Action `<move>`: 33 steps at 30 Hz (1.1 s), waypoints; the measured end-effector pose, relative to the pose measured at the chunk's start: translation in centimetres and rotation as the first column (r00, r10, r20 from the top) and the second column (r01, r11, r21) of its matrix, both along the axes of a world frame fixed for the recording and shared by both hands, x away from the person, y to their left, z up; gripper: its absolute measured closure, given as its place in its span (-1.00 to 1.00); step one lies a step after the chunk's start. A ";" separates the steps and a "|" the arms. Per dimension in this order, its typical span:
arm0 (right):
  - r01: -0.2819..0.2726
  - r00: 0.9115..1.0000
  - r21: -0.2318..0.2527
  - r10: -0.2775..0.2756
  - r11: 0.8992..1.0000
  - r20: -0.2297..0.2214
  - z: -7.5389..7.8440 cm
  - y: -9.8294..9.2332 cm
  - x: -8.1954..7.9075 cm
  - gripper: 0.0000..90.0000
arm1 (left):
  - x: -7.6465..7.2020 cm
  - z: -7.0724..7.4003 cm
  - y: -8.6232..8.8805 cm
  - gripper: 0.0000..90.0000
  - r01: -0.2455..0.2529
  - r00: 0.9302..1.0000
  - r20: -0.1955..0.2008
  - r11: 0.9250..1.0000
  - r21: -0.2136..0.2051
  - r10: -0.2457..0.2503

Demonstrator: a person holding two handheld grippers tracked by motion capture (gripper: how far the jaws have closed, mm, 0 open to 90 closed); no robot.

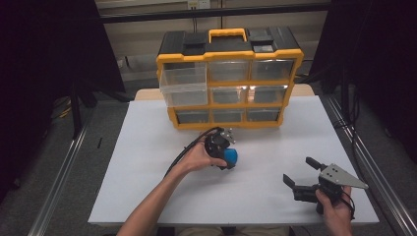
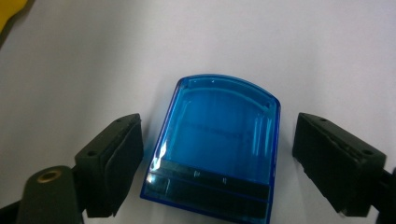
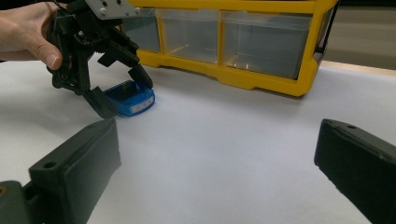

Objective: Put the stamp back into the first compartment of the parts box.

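Our left gripper (image 2: 217,163) straddles the translucent blue plastic box (image 2: 217,144), jaws apart at three and nine o'clock, long axis toward twelve; our right gripper (image 1: 301,174) waits open.

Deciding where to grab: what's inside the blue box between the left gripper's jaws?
Through the blue box I see no loose contents, just a black strip near its front edge. The left gripper stands open around it.
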State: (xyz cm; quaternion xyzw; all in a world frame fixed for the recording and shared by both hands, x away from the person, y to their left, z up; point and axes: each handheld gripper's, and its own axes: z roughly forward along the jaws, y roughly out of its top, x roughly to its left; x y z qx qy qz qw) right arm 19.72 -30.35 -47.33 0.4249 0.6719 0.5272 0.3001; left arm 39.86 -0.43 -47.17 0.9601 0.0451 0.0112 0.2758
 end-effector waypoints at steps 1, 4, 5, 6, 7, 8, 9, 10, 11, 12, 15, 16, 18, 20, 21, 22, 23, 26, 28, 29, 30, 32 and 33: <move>0.000 1.000 -0.001 0.000 1.000 0.000 0.0 0.0 0.0 -1.00 | -0.2 0.0 -0.1 -0.61 -0.011 1.000 -0.018 1.000 -0.007 0.011; -0.002 1.000 -0.002 0.002 1.000 -0.002 0.0 0.1 0.0 -1.00 | 0.0 0.1 -0.3 -0.58 0.004 1.000 -0.017 1.000 0.009 -0.004; -0.001 1.000 -0.001 0.001 1.000 -0.005 0.0 0.1 0.0 -1.00 | -0.1 0.0 -0.3 -0.56 -0.009 1.000 -0.025 1.000 -0.009 0.009; -0.002 1.000 -0.001 0.002 1.000 -0.006 0.0 0.1 0.0 -1.00 | -0.1 -0.1 -0.3 -0.54 -0.022 0.999 -0.027 0.999 -0.027 0.021; -0.002 1.000 -0.001 0.002 1.000 -0.009 0.0 0.2 0.0 -1.00 | -0.1 0.0 -0.3 -0.51 -0.011 0.999 -0.035 1.000 -0.022 0.010; -0.002 1.000 -0.001 0.002 1.000 -0.010 0.0 0.2 0.0 -1.00 | 0.0 0.1 -0.2 -0.48 0.013 0.999 -0.029 1.000 -0.006 -0.013; -0.002 1.000 0.000 0.002 1.000 -0.010 0.0 0.2 0.0 -1.00 | 0.1 0.1 -0.1 -0.46 0.007 1.000 -0.022 1.000 -0.009 -0.008; -0.002 1.000 0.000 0.002 1.000 -0.009 0.0 0.2 0.0 -1.00 | 0.2 0.2 -0.1 -0.41 0.013 1.000 -0.028 1.000 -0.006 -0.013; -0.002 1.000 -0.002 0.002 1.000 -0.008 0.0 0.1 0.1 -1.00 | 0.1 0.2 0.0 -0.35 0.005 0.999 -0.033 1.000 -0.010 -0.005; -0.001 1.000 -0.002 0.001 1.000 -0.009 0.0 0.1 0.1 -1.00 | 0.1 0.2 0.0 -0.30 -0.009 0.999 -0.034 1.000 -0.021 0.009; -0.001 1.000 0.000 0.001 1.000 -0.009 0.0 0.1 0.0 -1.00 | 0.0 0.3 0.1 -0.17 0.010 1.000 -0.029 1.000 -0.024 -0.011; -0.004 1.000 0.000 0.004 1.000 -0.010 0.0 0.1 0.0 -1.00 | 0.1 0.3 0.1 -0.13 0.015 0.999 -0.031 1.000 -0.026 -0.016; -0.005 1.000 -0.003 0.005 1.000 -0.007 0.0 0.1 0.0 -1.00 | 0.0 0.3 0.2 -0.10 0.014 0.999 -0.028 1.000 -0.023 -0.015; -0.004 1.000 -0.003 0.004 1.000 -0.007 0.0 0.1 0.0 -1.00 | 0.0 0.4 0.1 -0.09 0.008 0.999 -0.031 1.000 -0.009 -0.008; -0.004 1.000 -0.002 0.004 1.000 -0.008 0.0 0.1 0.0 -1.00 | 0.0 0.5 0.1 -0.09 0.012 0.999 -0.036 1.000 0.001 -0.012; -0.003 1.000 -0.001 0.003 1.000 -0.008 0.0 0.1 0.0 -1.00 | 0.0 0.5 0.1 -0.08 0.009 0.999 -0.035 1.000 0.000 -0.009; -0.004 1.000 -0.001 0.004 1.000 -0.009 0.0 0.1 0.0 -1.00 | -0.1 0.4 0.1 -0.08 -0.009 0.999 -0.039 1.000 -0.014 0.008; -0.008 1.000 -0.003 0.008 1.000 -0.009 0.0 0.0 0.0 -1.00 | -0.1 0.3 0.2 -0.08 -0.029 0.999 -0.044 0.999 -0.039 0.028; -0.006 1.000 -0.002 0.006 1.000 -0.008 0.0 0.0 0.0 -1.00 | -0.3 0.2 0.2 -0.08 -0.060 0.997 -0.041 0.997 -0.049 0.058; -0.006 1.000 -0.001 0.006 1.000 -0.009 0.0 0.0 0.0 -1.00 | 0.0 0.4 0.3 -0.08 -0.024 0.999 -0.050 0.999 -0.034 0.022; -0.005 1.000 -0.002 0.005 1.000 -0.007 0.0 0.0 0.0 -1.00 | -0.1 0.4 0.4 -0.08 -0.027 0.999 -0.037 0.999 -0.029 0.025; -0.005 1.000 -0.003 0.005 1.000 -0.006 -0.1 0.0 0.0 -1.00 | -0.3 0.3 0.5 -0.08 -0.050 0.998 -0.037 0.997 -0.056 0.048; -0.005 1.000 -0.003 0.005 1.000 -0.006 -0.1 0.0 0.0 -1.00 | -0.3 0.4 0.7 -0.08 -0.055 0.998 -0.044 0.997 -0.061 0.052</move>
